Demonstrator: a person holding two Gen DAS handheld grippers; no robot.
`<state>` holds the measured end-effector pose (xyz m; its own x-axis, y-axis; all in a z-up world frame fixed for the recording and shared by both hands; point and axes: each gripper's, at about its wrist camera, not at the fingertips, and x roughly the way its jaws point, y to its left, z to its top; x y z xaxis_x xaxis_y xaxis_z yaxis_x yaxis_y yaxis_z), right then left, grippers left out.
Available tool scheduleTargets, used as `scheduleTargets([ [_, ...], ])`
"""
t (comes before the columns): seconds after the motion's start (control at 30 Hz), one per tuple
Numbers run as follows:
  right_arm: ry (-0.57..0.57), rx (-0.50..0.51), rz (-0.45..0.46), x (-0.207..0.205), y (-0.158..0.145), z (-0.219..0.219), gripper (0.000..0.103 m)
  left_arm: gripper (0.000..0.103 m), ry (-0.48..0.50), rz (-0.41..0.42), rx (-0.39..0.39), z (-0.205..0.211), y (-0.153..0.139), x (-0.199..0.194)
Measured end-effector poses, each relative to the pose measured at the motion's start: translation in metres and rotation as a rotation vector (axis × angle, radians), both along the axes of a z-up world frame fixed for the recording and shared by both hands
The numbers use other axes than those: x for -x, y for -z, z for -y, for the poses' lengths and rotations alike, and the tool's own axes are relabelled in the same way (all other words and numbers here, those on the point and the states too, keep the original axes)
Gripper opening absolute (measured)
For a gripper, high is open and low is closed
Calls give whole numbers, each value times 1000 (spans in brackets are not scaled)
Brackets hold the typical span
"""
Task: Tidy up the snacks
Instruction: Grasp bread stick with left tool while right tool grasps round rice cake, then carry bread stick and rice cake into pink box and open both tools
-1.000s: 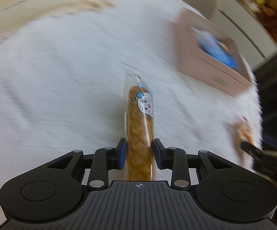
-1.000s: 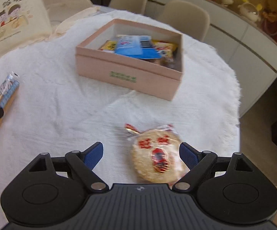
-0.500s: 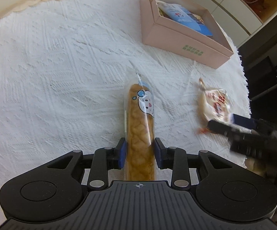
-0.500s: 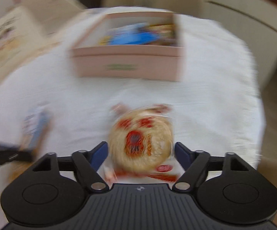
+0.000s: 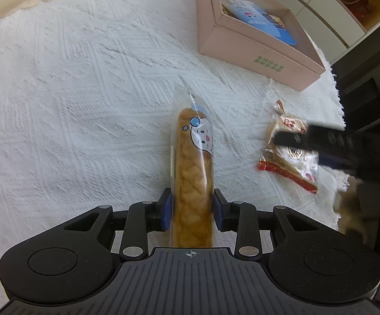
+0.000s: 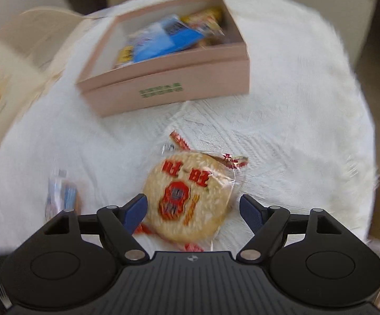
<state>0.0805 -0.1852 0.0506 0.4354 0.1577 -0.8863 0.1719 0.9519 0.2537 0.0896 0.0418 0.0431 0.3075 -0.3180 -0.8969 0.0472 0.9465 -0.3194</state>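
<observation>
Low in the frame, the left gripper [image 5: 192,214] clamps the wrapped bread stick [image 5: 194,173], while the right gripper [image 6: 193,213], jaws opening, straddles the round rice cracker [image 6: 187,197] below the pink box [image 6: 169,89].

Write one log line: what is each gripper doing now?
left gripper: shut on bread stick packet | right gripper: opening around rice cracker packet

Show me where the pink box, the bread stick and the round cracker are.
pink box [image 5: 245,52], left wrist view, front wall.
bread stick [image 5: 194,173], left wrist view, middle of loaf.
round cracker [image 6: 187,197], right wrist view, centre.
</observation>
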Motion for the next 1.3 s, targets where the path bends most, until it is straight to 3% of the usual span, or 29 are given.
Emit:
scheduleTargets([
  [0.07, -27, 50, 21, -5, 1, -10, 81, 36, -2, -2, -1, 0, 0, 0],
  [0.17, -161, 131, 46, 3, 0, -29, 79, 36, -2, -2, -1, 1, 0, 0],
  [0.3, -324, 176, 57, 29, 0, -43, 58, 36, -9, -9, 7, 0, 1, -1],
  [0.47, -433, 286, 100, 61, 2, -46, 57, 36, -13, -15, 18, -2, 2, -3],
  [0.6, -413, 293, 99, 71, 2, -37, 66, 38, -26, -12, 37, -4, 2, -3],
  [0.7, -355, 263, 103, 73, -5, -27, 66, 44, -37, -3, 69, -4, 3, -1],
  [0.83, -257, 200, 137, 68, -20, -14, 71, 44, -44, -7, 90, -4, 4, -1],
  [0.93, -162, 111, 112, 43, -24, -6, 76, 36, -50, 10, 64, -2, 4, 4],
  [1.07, -69, 53, 5, -12, -5, -18, 79, 37, -40, 55, 27, 2, 3, 12],
  [1.1, -72, 66, -10, -20, 1, -23, 86, 37, -37, 55, 26, 2, 3, 13],
  [1.2, -194, 179, 39, -12, 3, -45, 85, 37, -22, 38, 28, -1, 2, 16],
  [1.3, -347, 221, 85, 21, 5, -53, 84, 38, -23, 32, 29, -6, -1, 20],
])
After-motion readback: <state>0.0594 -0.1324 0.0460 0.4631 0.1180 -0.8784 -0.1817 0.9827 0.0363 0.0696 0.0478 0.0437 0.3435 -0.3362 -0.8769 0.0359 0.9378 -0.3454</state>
